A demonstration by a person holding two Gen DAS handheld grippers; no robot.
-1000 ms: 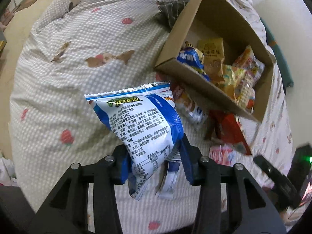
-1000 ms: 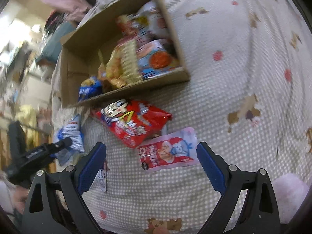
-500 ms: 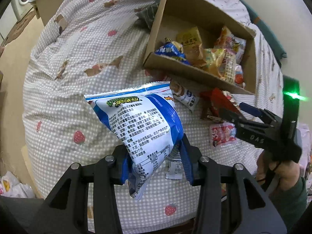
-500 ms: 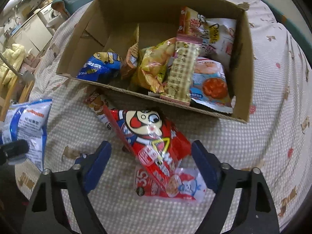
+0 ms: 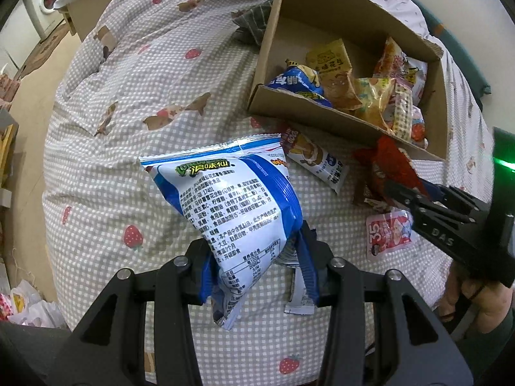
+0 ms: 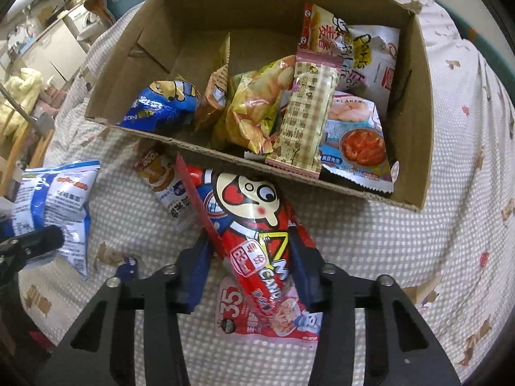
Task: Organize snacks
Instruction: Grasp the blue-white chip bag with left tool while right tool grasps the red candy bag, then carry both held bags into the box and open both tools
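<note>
My left gripper (image 5: 254,257) is shut on the lower end of a blue-and-white chip bag (image 5: 231,193), held up above the checked quilt. In the right wrist view this bag (image 6: 54,199) hangs at the left. My right gripper (image 6: 251,267) is closing its jaws on a red snack bag (image 6: 254,218) with a cartoon face, and both pads press its sides. The left wrist view shows that gripper (image 5: 405,189) pinching the red bag (image 5: 386,160) just in front of the cardboard box (image 6: 415,96), which holds several snack packs.
A pink packet (image 6: 267,321) lies on the quilt under the red bag. A white-and-brown packet (image 6: 164,180) rests against the box's front wall. A torn wrapper (image 5: 299,296) lies below my left gripper. A striped cloth (image 5: 254,22) sits beside the box; a washing machine (image 5: 45,6) stands off the bed.
My right gripper swung round to face the box and closed from wide open onto the red bag, tipping it up on edge. The left gripper kept its grip and rolled slightly.
</note>
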